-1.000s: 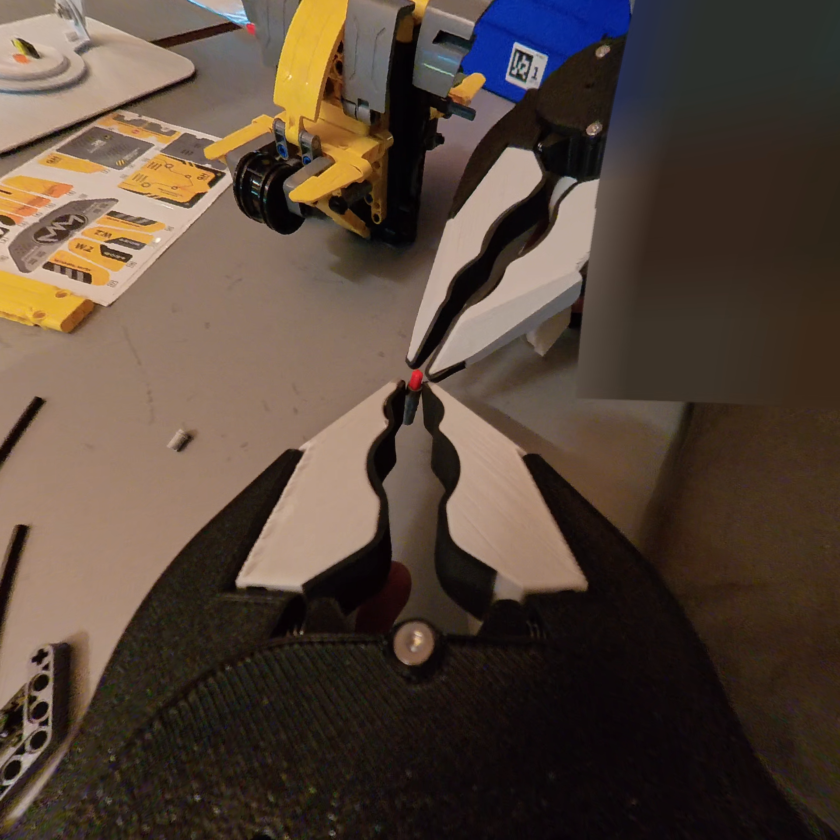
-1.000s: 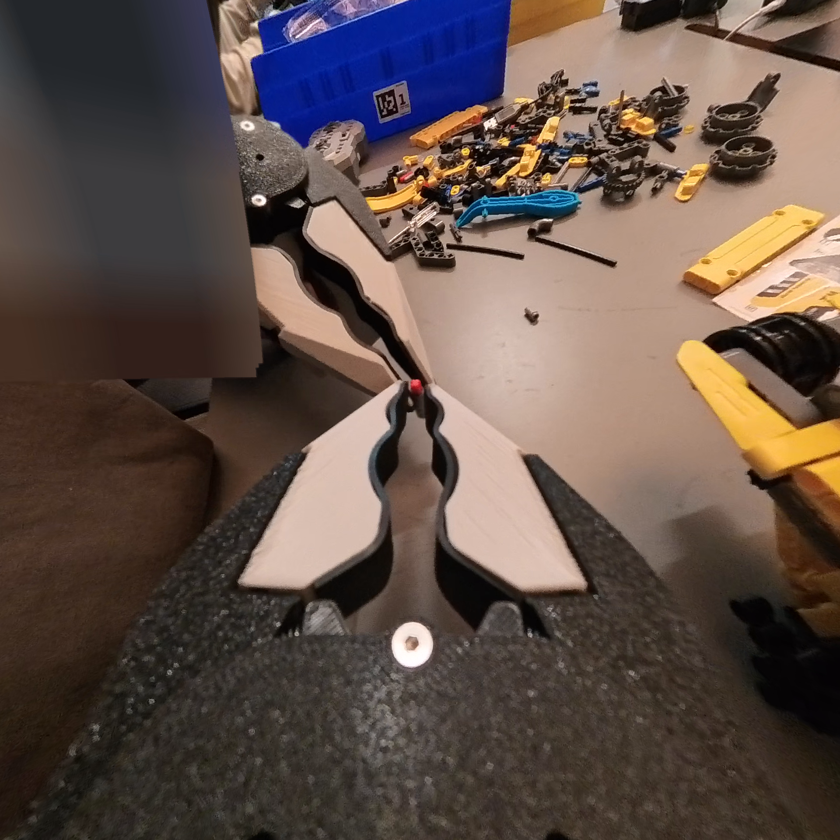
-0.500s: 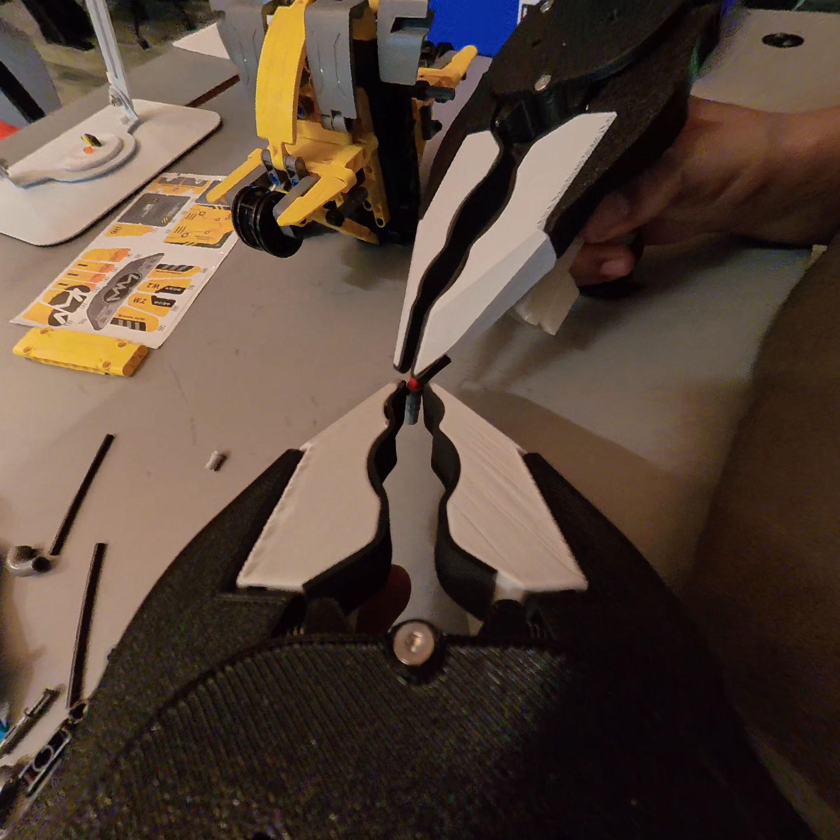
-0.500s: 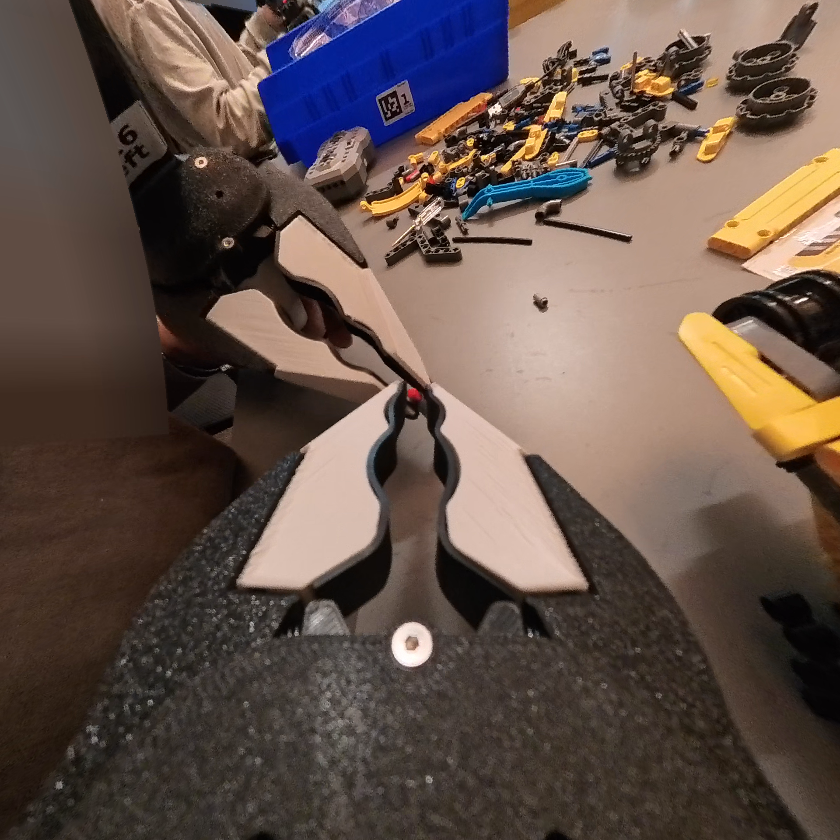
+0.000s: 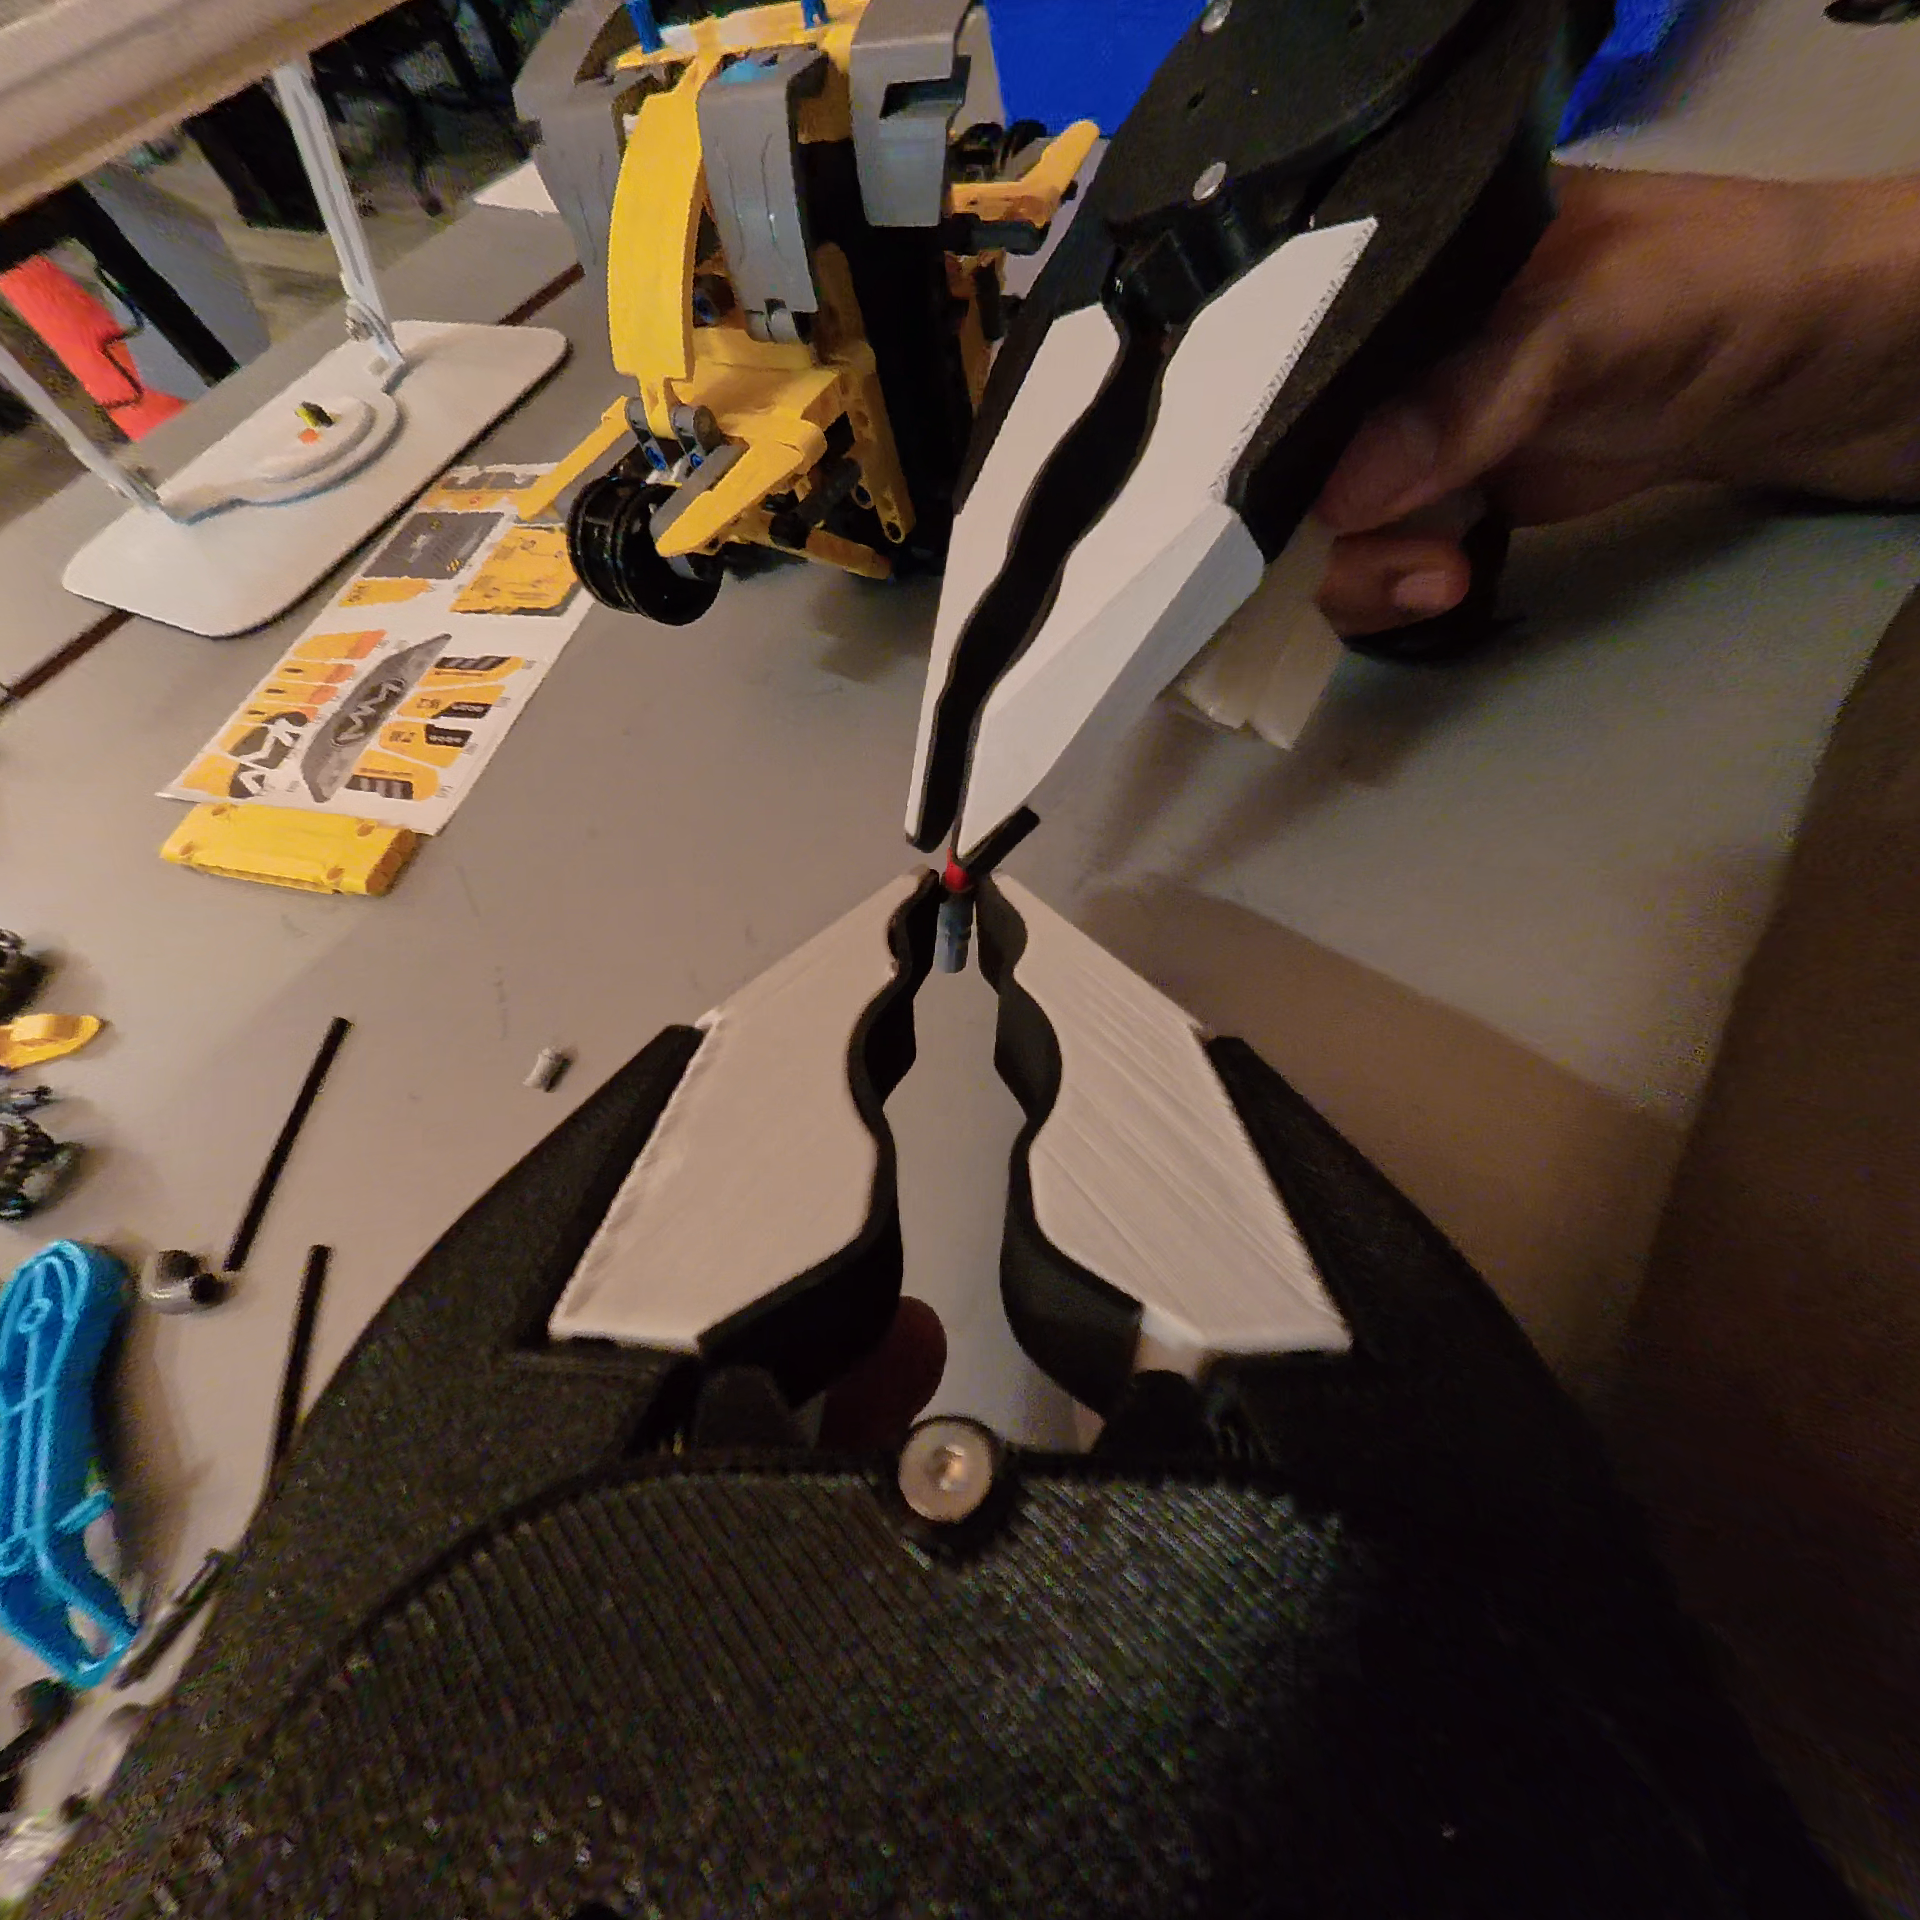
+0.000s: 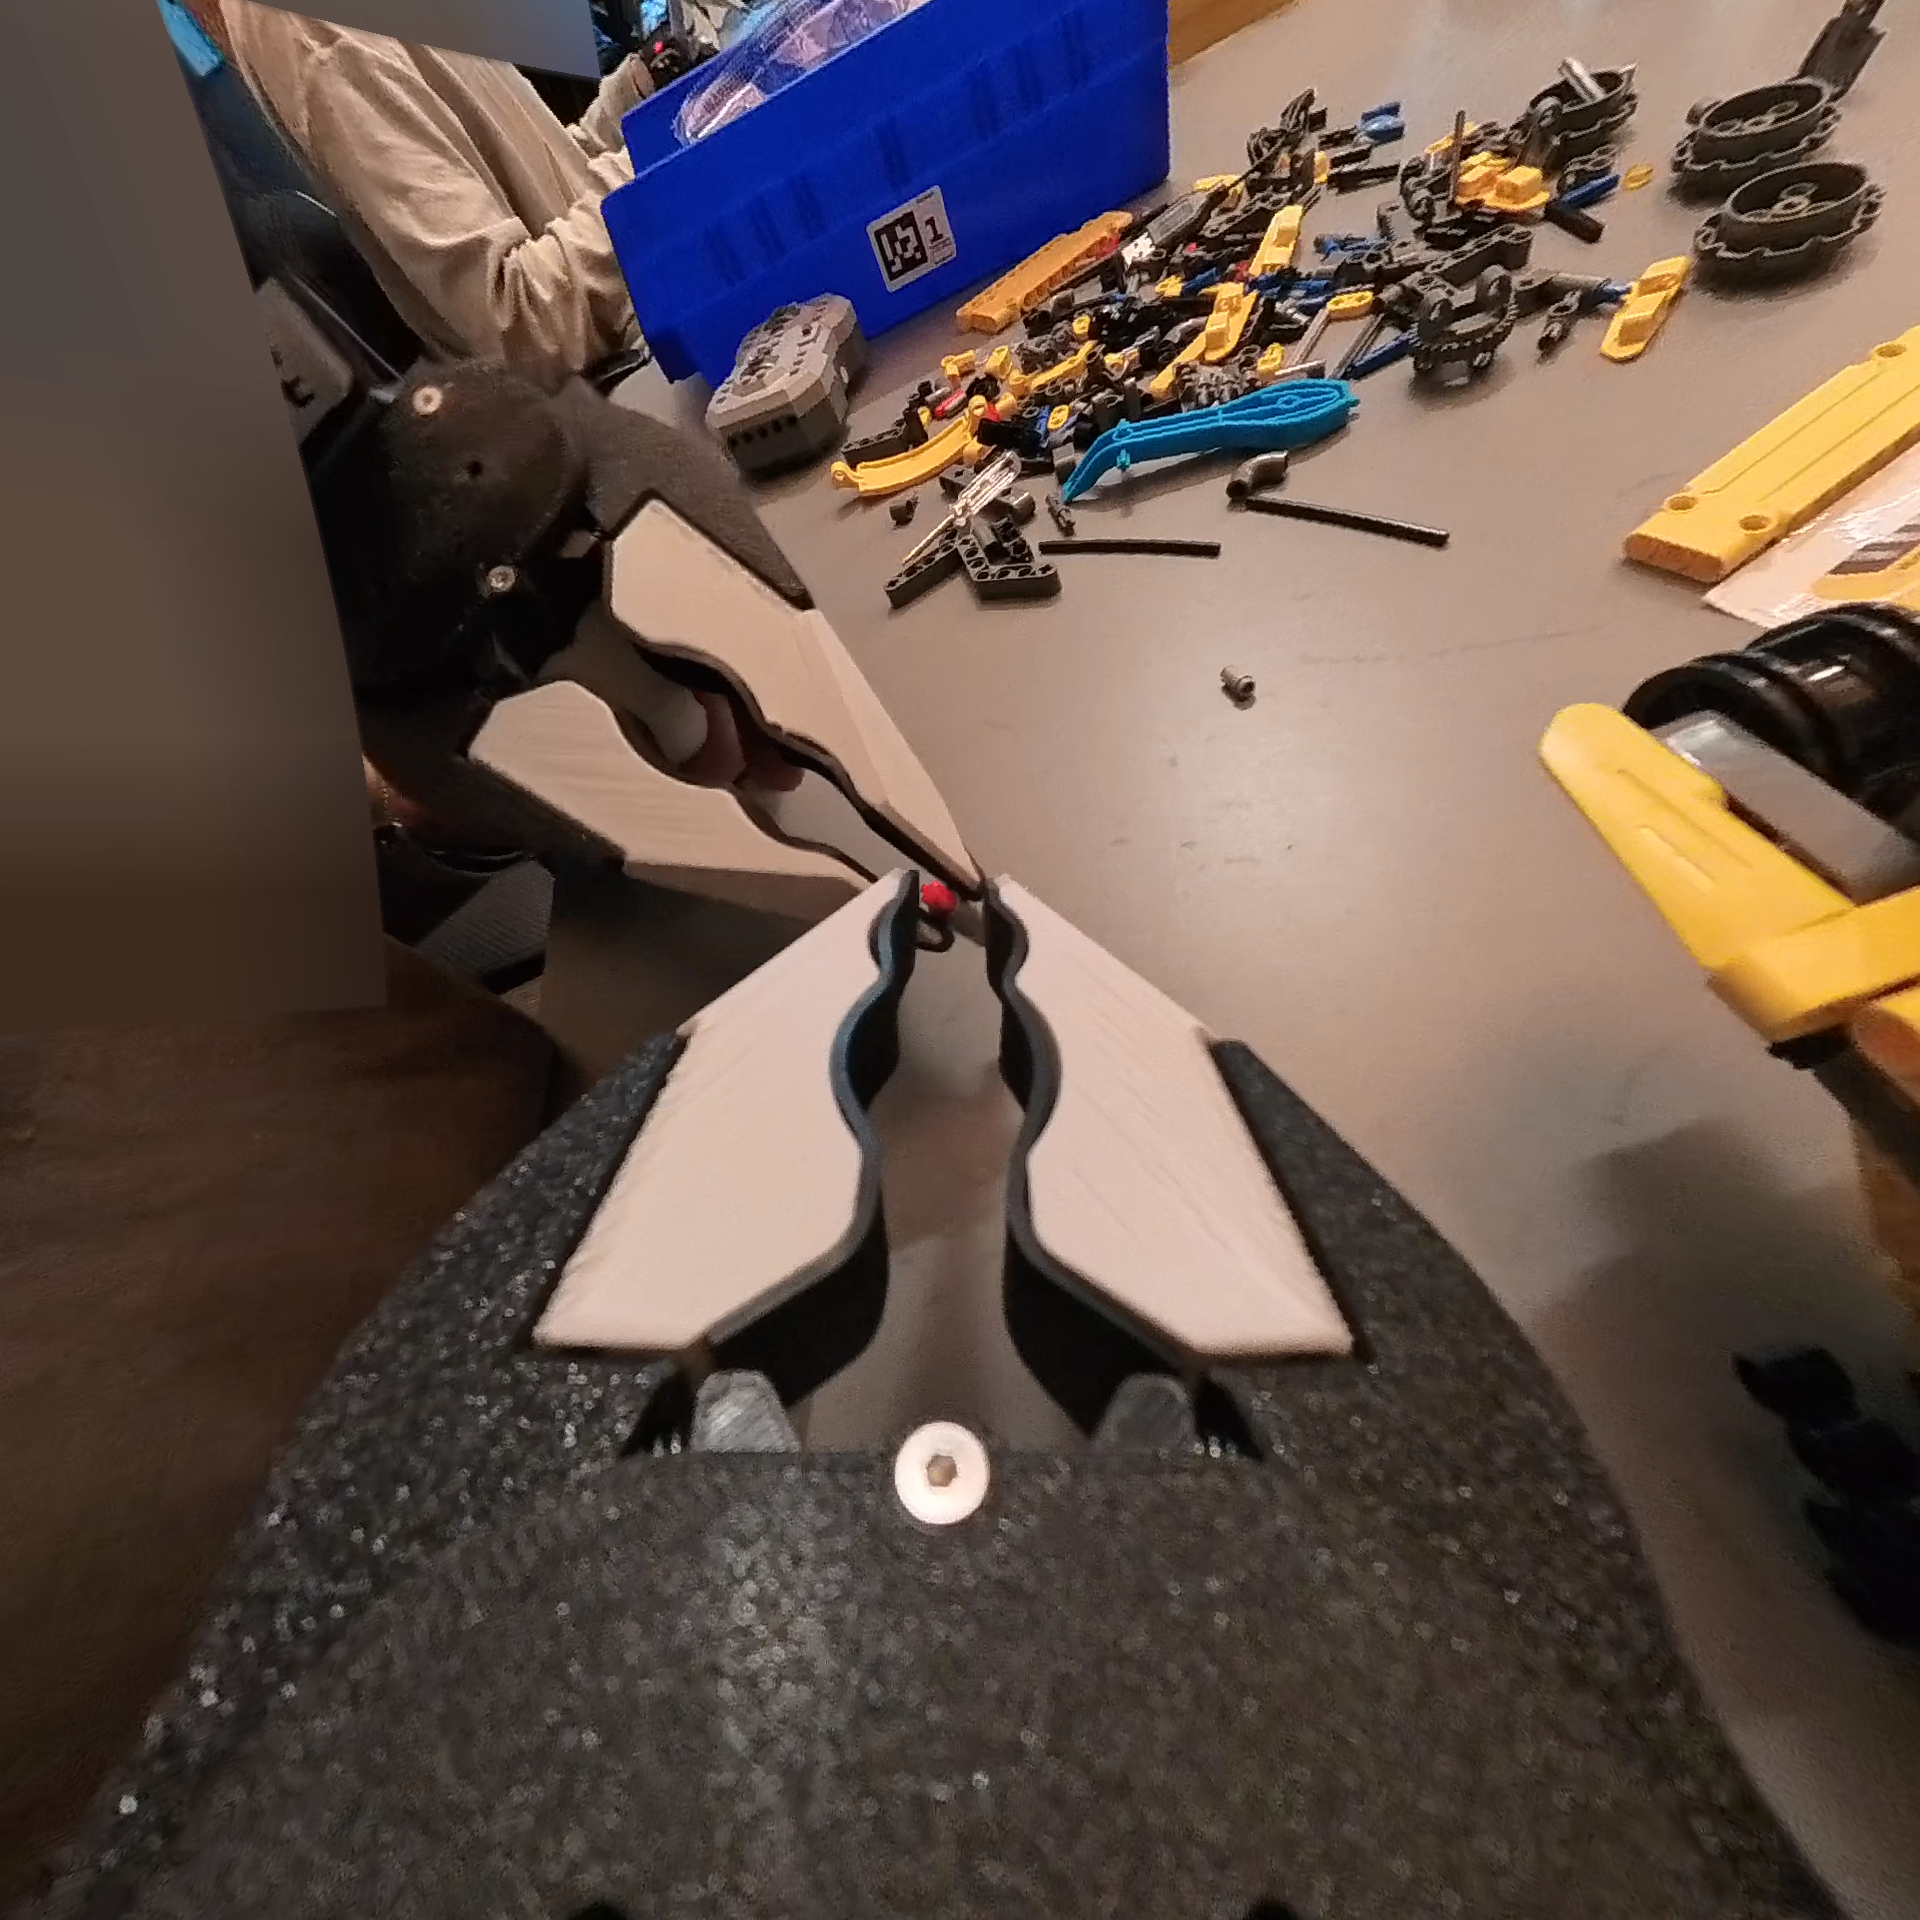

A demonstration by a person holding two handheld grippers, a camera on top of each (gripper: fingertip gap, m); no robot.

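In the left wrist view my left gripper (image 5: 951,904) is shut on a small grey pin with a red end (image 5: 954,920), held above the grey table (image 5: 675,779). My right gripper (image 5: 954,836) comes down from the upper right, tip to tip with the left one. It is shut on a small black piece (image 5: 1008,831) that touches the pin's red end. In the right wrist view my right gripper (image 6: 943,904) has the red end (image 6: 938,894) and the black piece between its tips. The left gripper (image 6: 961,878) reaches in there from the left.
A yellow and black brick vehicle (image 5: 790,343) stands behind the grippers, at the right in the right wrist view (image 6: 1766,883). Nearby are a sticker sheet (image 5: 384,686), a yellow panel (image 5: 291,862), a blue bin (image 6: 883,177), a pile of loose parts (image 6: 1299,312), and a seated person (image 6: 436,187). My left and right fingertips are right by each other. From either gripper's tips it is about 20 centimetres to the yellow panel (image 5: 291,862). It turns up in the right wrist view (image 6: 1758,458) as well.
Both grippers have stayed tip to tip on the pin. The right gripper has swung more upright over the left one's tips, and both views have tilted up from the table.
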